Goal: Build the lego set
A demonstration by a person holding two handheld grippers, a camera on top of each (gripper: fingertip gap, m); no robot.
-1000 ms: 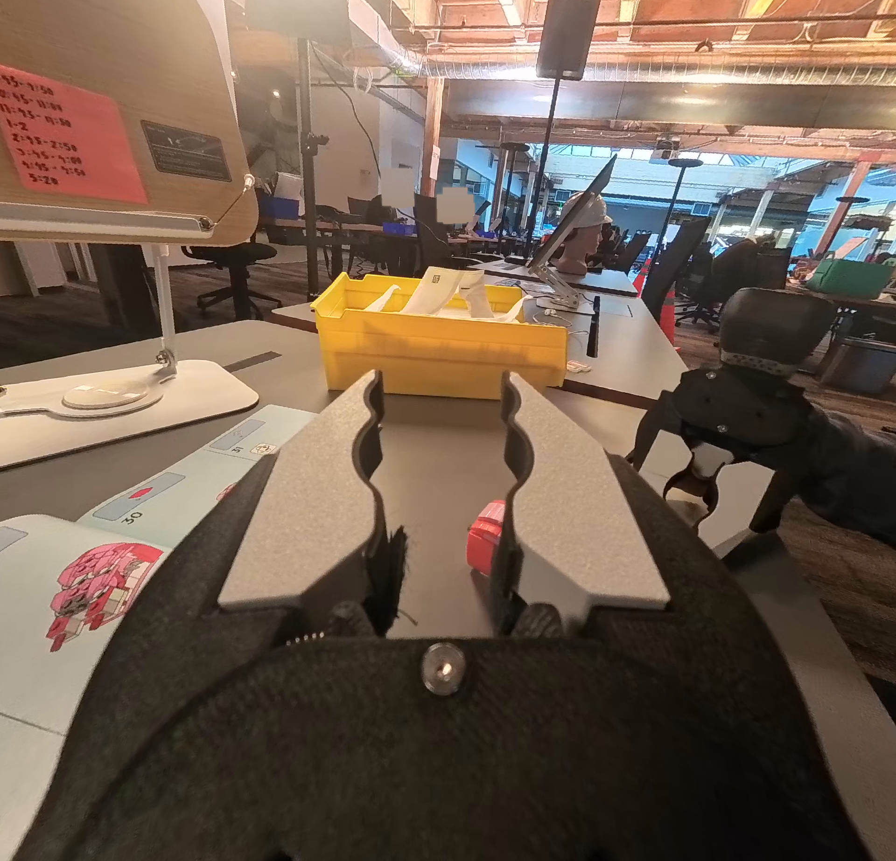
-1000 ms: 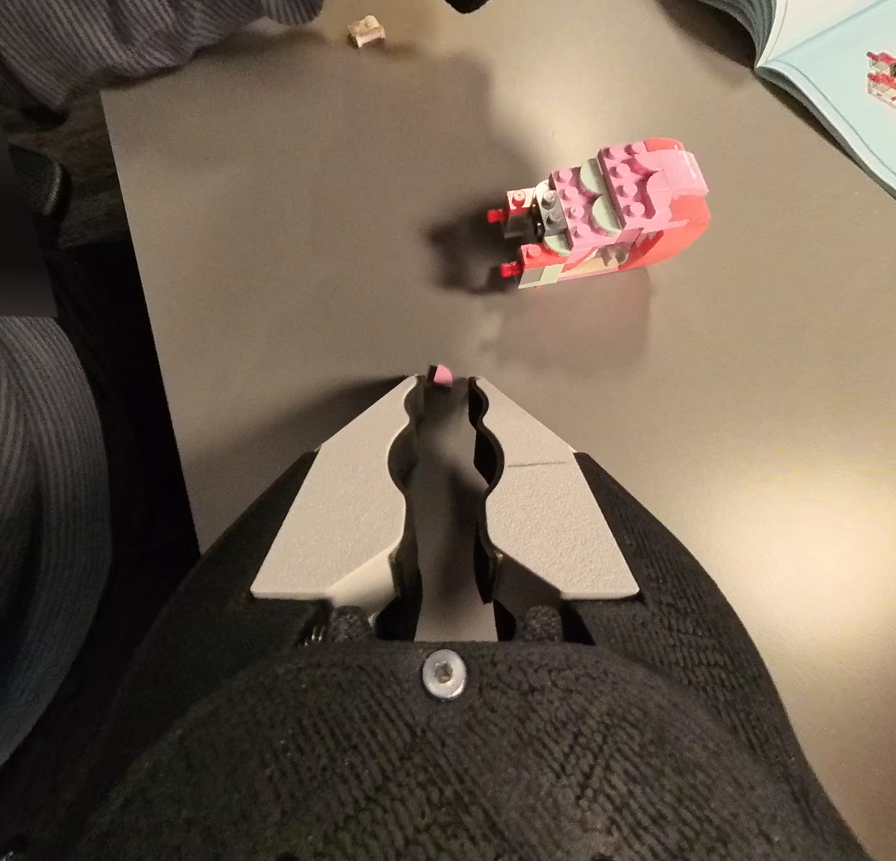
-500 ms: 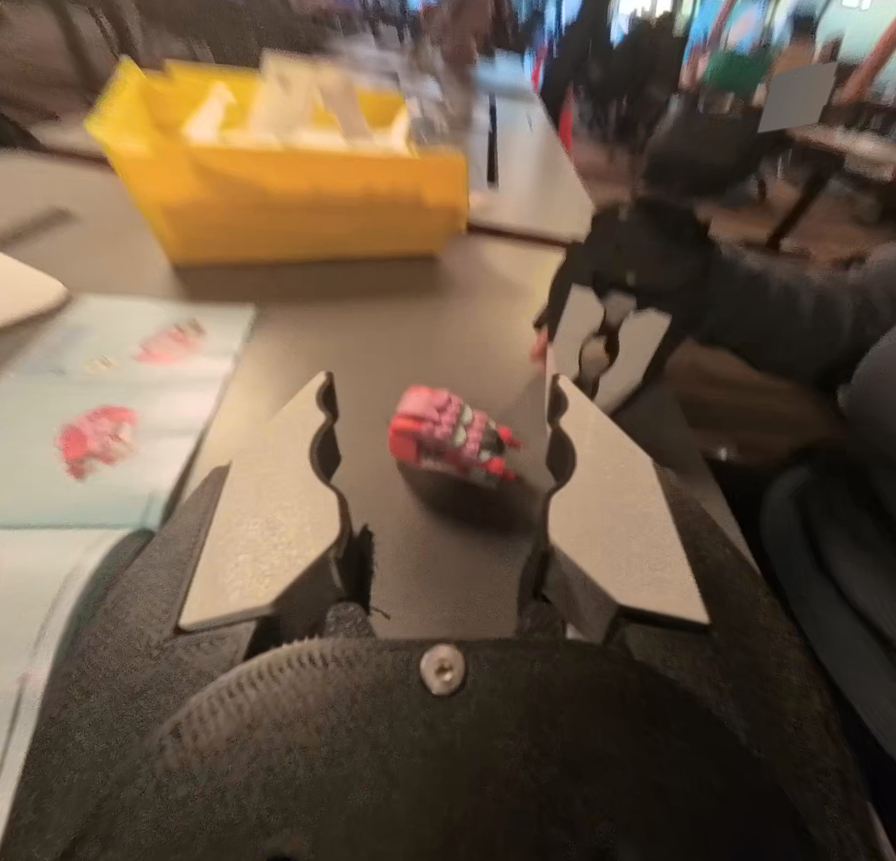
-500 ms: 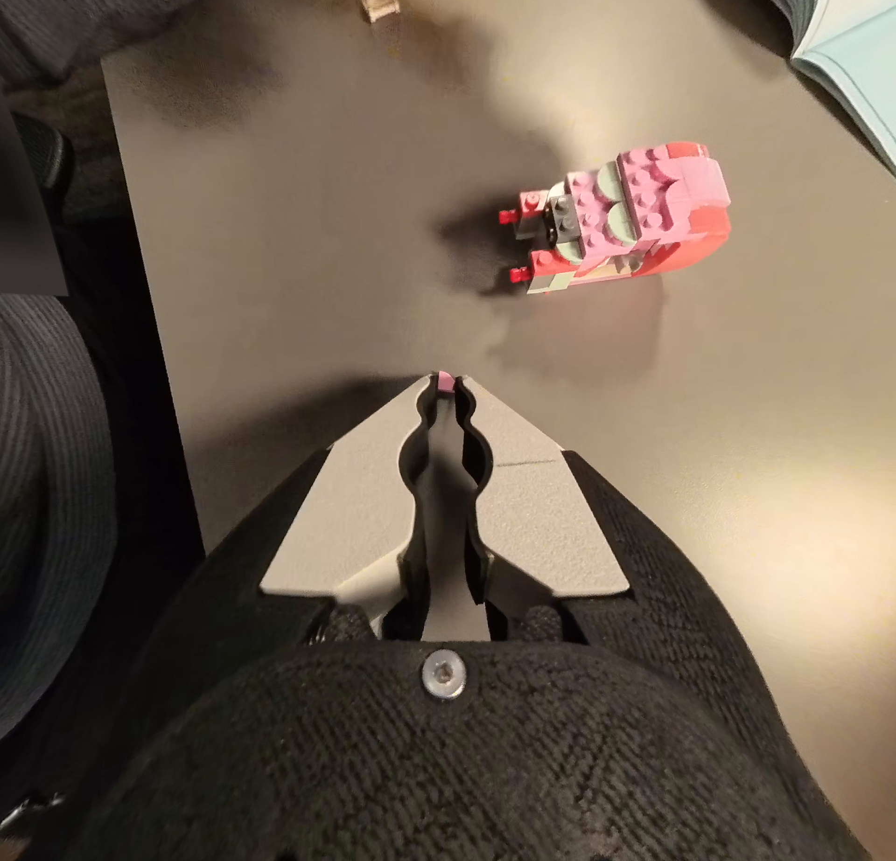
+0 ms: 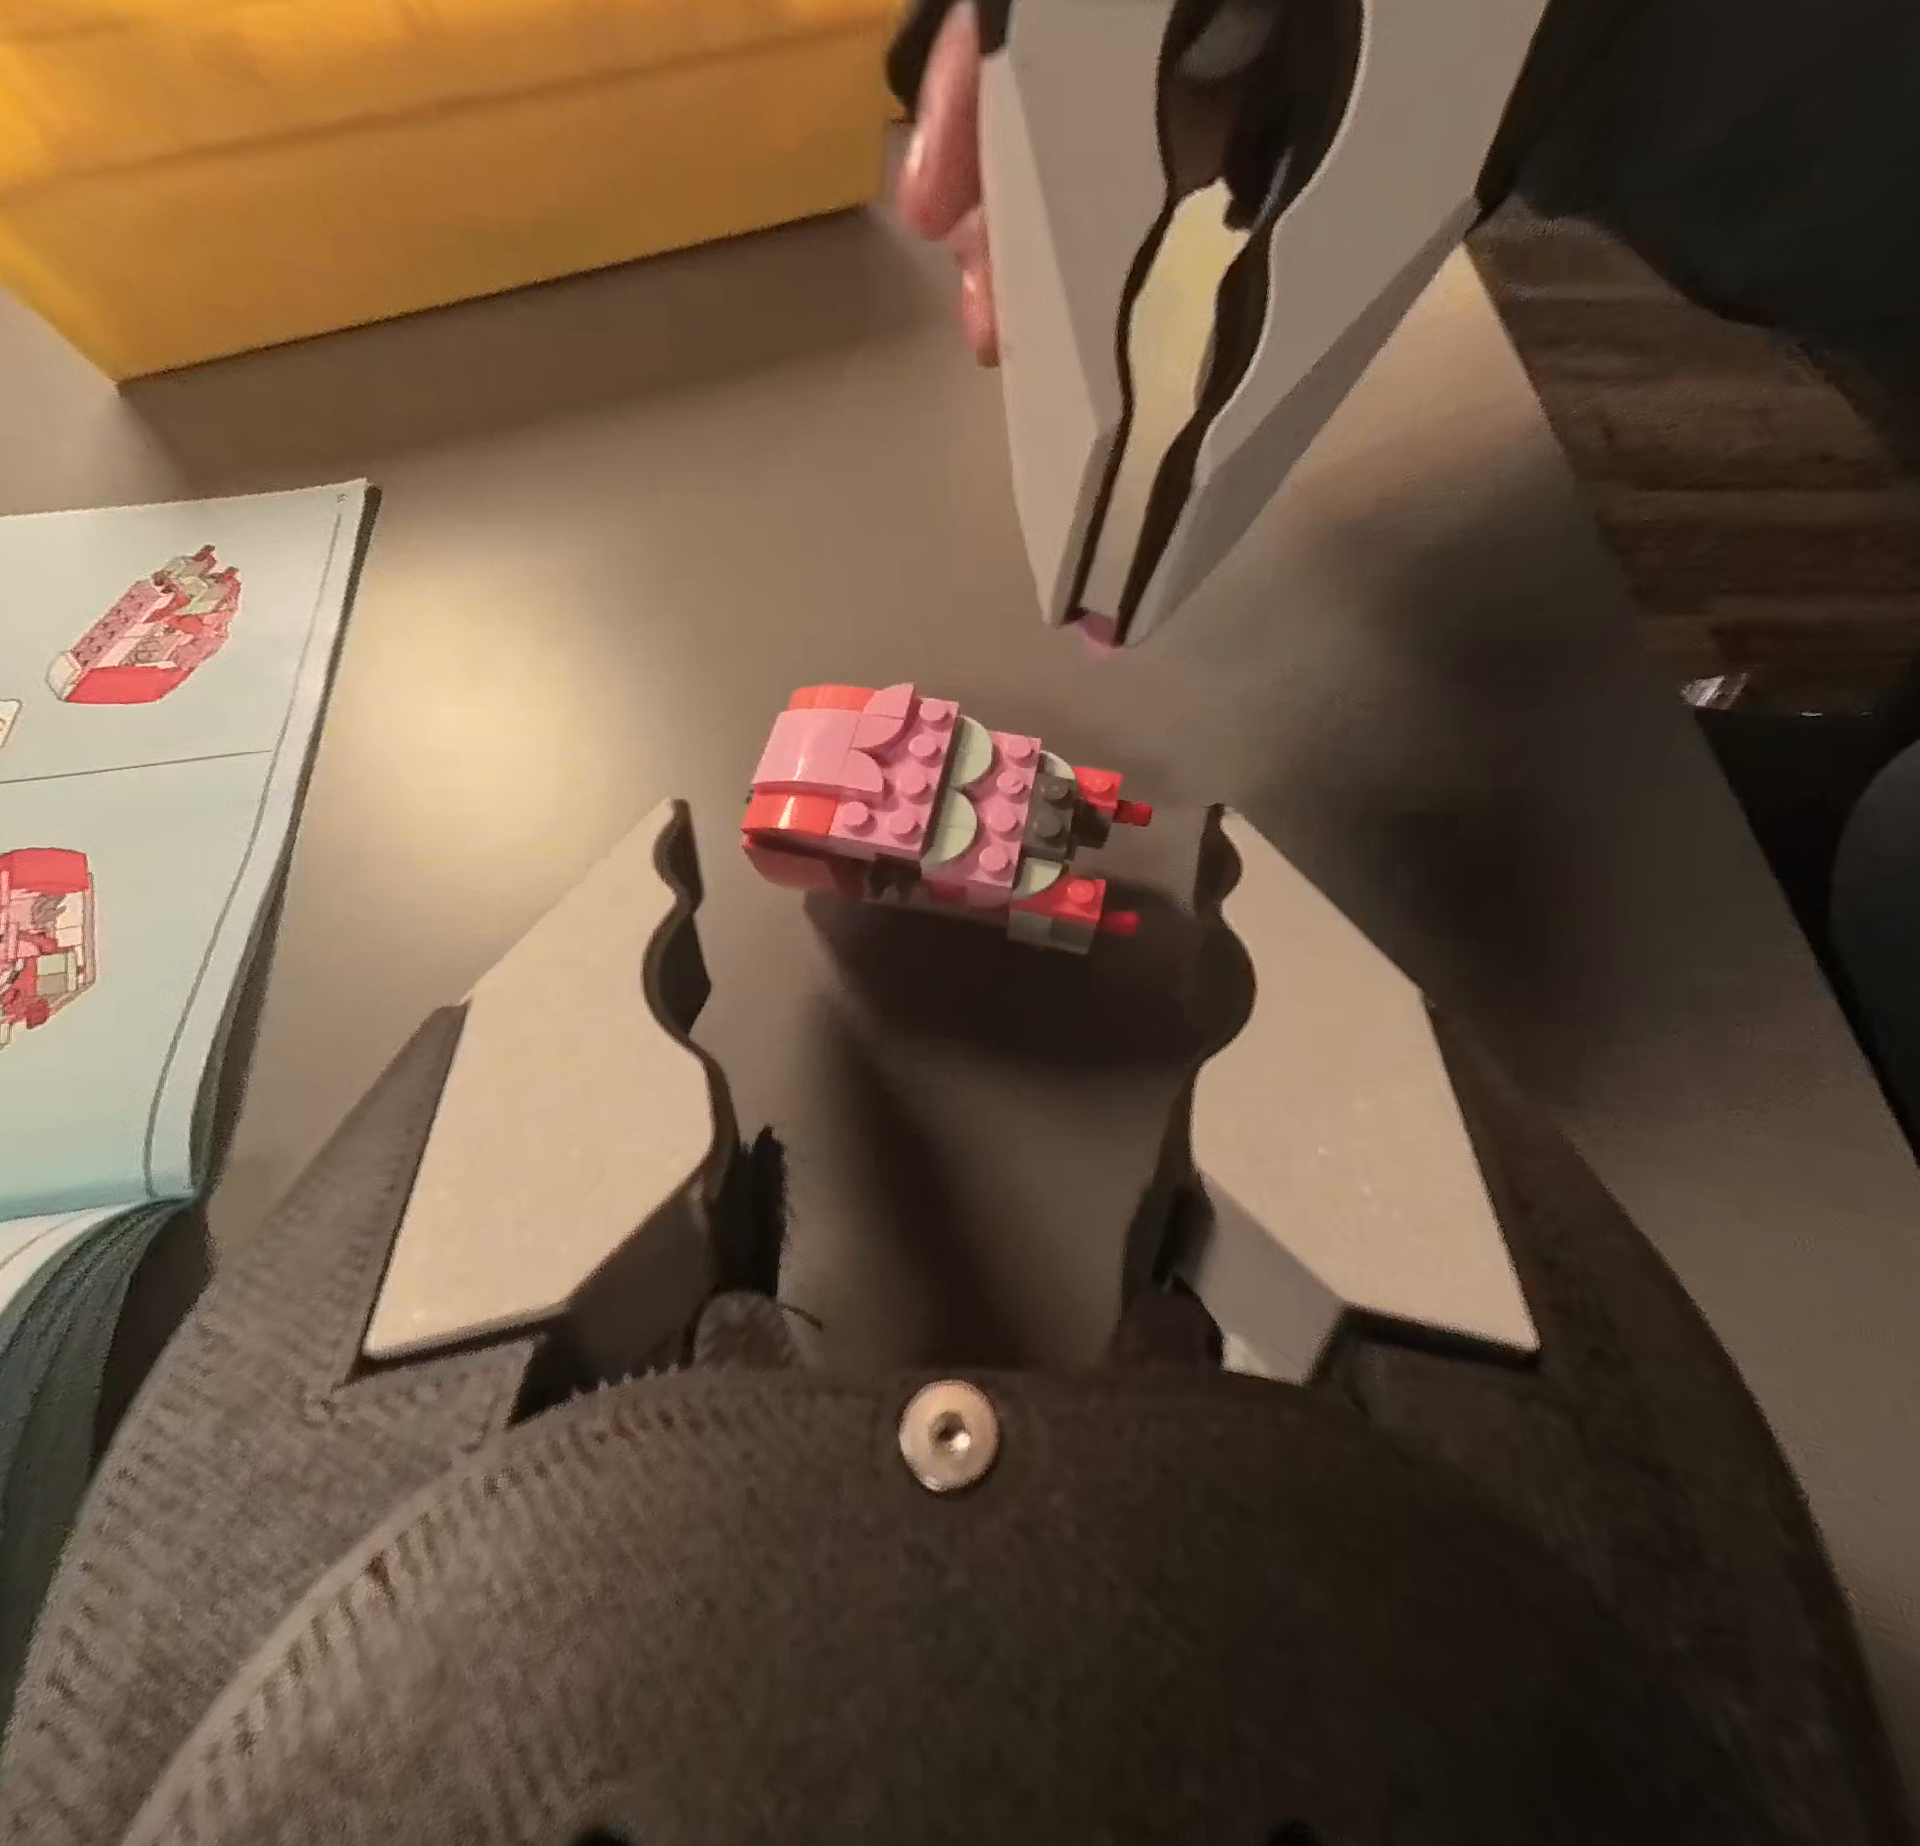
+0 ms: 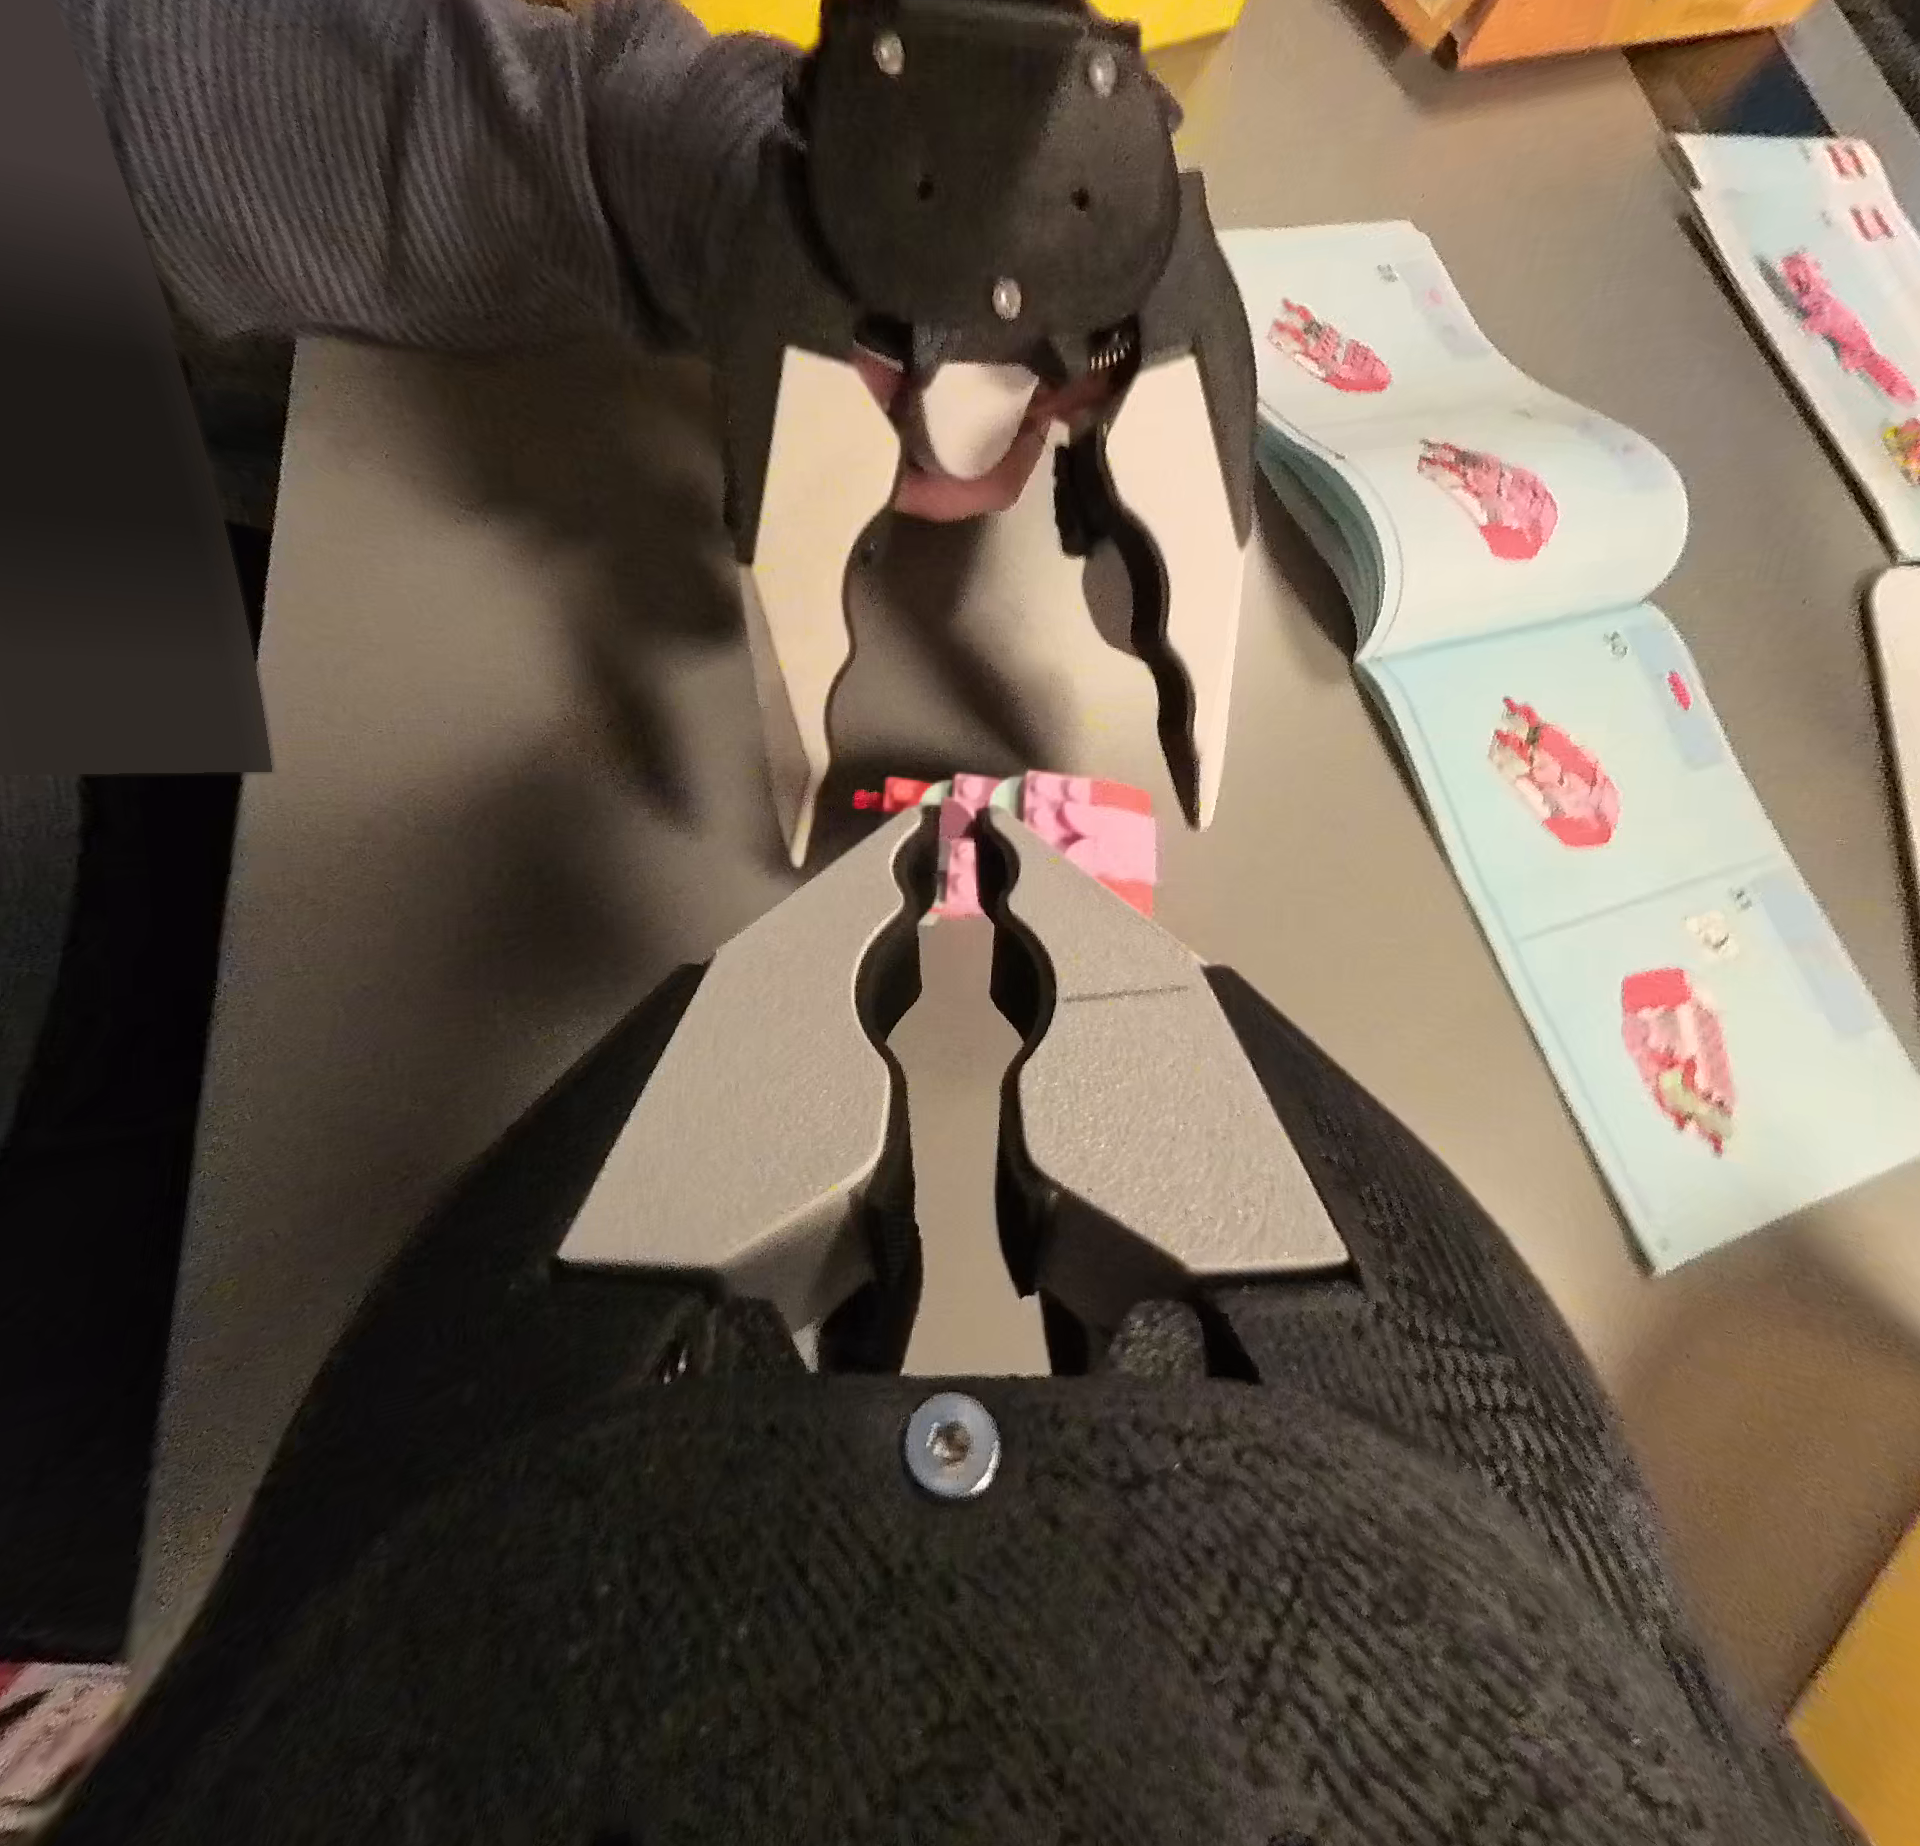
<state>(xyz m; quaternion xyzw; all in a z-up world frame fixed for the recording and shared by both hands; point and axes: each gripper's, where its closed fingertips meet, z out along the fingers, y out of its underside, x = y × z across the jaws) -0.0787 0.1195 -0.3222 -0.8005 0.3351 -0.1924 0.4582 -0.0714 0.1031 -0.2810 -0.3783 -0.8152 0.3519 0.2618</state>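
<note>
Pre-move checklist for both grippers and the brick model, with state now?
1. Left gripper jaws wide open: ok.
2. Brick model between the left jaws, touching neither: ok.
3. Model flat on the table: ok.
4. Right gripper jaws nearly shut on a small pink piece: ok; firmness of grip, cannot tell.
5. Right gripper off the model, just beyond it: ok from the left wrist view; the right wrist view hides the gap.
6. Booklet left of the left jaws, apart from the model: ok.
</note>
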